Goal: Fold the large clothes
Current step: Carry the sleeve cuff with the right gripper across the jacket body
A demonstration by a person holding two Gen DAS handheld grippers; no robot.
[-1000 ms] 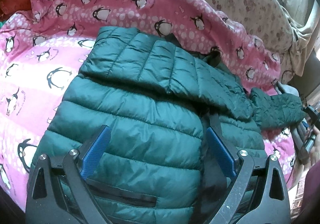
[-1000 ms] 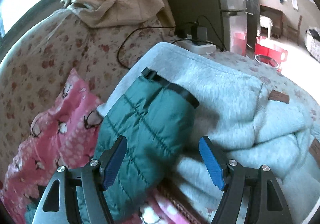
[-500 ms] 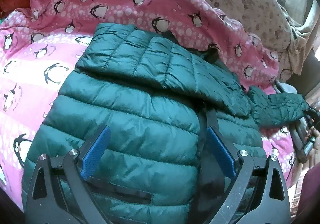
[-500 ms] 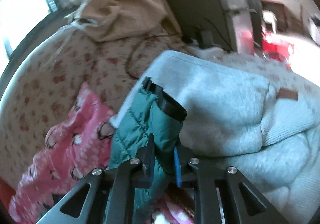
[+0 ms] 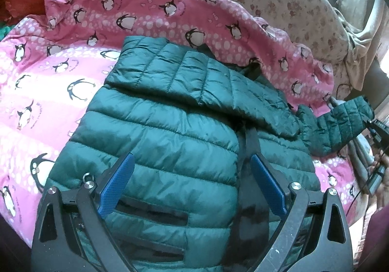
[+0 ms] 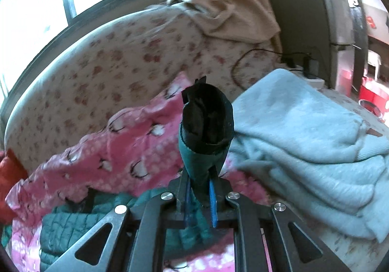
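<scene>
Over jacket: left gripper spread; right gripper clamps sleeve.

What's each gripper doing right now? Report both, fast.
Left gripper: open, holding nothing, over the green jacket.
Right gripper: shut on the jacket sleeve.

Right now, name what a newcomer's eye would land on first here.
A green puffer jacket lies spread on a pink penguin blanket, under the open left hand-held gripper. The right hand-held gripper is shut on the jacket's sleeve, beside a pale blue sweater.
</scene>
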